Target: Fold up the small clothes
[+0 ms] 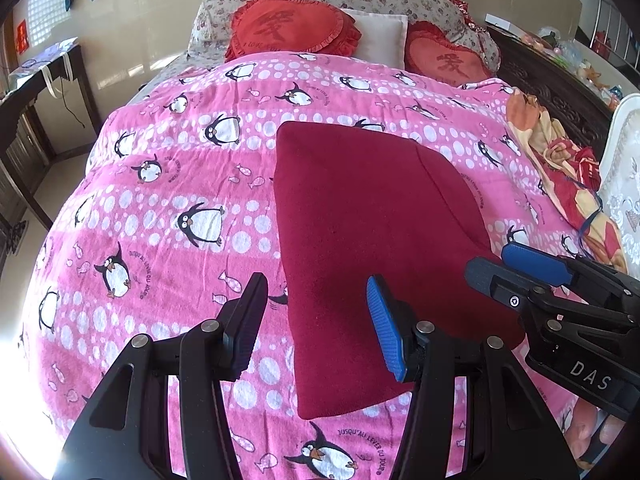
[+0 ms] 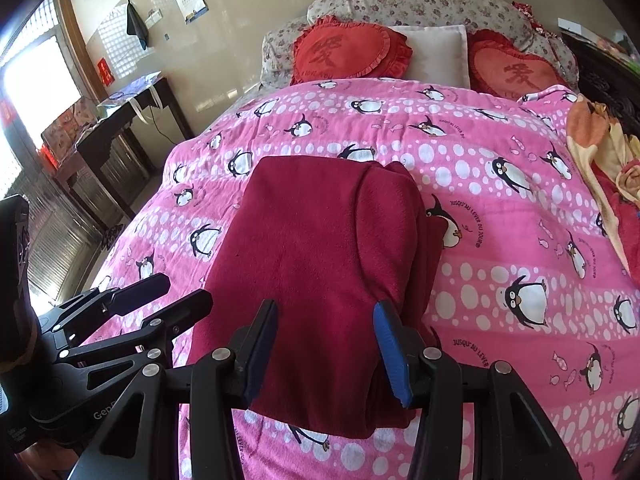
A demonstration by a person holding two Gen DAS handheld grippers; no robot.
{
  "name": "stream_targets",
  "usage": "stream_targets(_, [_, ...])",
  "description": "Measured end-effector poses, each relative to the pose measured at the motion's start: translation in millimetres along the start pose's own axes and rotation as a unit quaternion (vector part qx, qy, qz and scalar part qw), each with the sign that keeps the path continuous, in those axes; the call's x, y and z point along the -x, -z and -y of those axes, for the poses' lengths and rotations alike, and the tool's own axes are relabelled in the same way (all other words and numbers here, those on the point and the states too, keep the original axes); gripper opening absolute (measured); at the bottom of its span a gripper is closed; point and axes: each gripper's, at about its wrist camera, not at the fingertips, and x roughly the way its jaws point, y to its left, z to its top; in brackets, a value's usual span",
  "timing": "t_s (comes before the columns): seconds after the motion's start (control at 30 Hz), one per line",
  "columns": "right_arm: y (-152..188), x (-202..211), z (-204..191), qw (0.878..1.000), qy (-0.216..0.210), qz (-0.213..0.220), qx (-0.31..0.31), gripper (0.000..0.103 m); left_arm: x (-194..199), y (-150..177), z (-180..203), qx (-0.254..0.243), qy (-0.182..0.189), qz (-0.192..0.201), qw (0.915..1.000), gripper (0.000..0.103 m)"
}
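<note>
The left claw [image 1: 318, 320] sits at the lower middle of its frame, jaws spread wide. The right claw [image 2: 326, 354] is likewise spread apart, low in its own frame.

Open quilt [image 1: 160, 240] left of garment [image 1: 360, 240]

A folded garment [image 2: 320, 272] is laid on the blanket [image 2: 500, 280], with heart cushions [image 2: 344, 50] propped behind it at the headboard end.
</note>
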Motion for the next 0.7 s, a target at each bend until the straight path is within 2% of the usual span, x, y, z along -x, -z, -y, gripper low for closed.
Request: stream_targets(0.7, [0.5, -9.7, 3.1, 1.000, -0.001, -0.011, 0.002, 0.048, -6.6, 2.5, -2.5, 0.008, 0.000, -0.005, 1.0000, 0.051])
